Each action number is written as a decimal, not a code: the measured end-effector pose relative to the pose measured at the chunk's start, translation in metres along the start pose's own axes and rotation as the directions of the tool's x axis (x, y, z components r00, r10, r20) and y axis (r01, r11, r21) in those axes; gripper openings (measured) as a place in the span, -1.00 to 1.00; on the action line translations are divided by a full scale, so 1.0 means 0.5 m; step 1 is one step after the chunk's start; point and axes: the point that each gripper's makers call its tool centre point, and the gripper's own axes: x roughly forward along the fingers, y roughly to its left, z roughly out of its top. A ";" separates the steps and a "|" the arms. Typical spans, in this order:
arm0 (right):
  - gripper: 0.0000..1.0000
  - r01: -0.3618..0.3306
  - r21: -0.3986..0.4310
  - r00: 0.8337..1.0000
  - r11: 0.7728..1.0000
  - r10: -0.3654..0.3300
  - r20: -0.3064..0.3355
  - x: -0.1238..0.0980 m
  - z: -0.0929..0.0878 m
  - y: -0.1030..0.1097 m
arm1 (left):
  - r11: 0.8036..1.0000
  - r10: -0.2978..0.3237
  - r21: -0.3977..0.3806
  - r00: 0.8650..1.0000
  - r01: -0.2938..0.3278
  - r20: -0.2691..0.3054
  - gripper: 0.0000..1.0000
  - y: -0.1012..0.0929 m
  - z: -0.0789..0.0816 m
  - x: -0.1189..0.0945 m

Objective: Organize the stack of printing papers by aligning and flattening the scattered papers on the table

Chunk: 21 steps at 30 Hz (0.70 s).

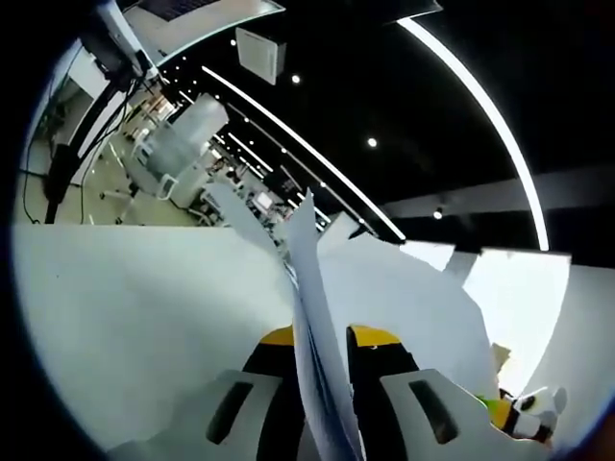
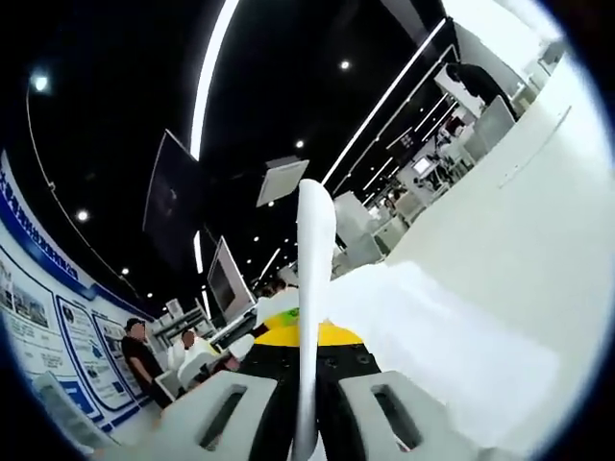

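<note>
Between the pale grey jaws of the left gripper, clamped together on it, a thin sheaf of white printing paper stands edge-on above the white table, a grey office chair behind; between the right gripper jaws, likewise pinched shut, the white paper stack rises edge-on, its sheets spreading right over the tabletop

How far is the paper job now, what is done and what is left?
Done: the papers are gathered and lifted on edge. In hand: the left tool and the right tool are each shut on the papers, seen edge-on. Left: aligning the edges, which fan apart at the top, then laying the stack flat.
</note>
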 end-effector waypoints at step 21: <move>-0.84 0.000 -0.039 1.000 0.999 -0.001 -0.007 -0.004 -0.014 0.020 | 0.998 0.009 0.068 1.000 -0.010 0.012 -0.87 -0.001 0.002 -0.005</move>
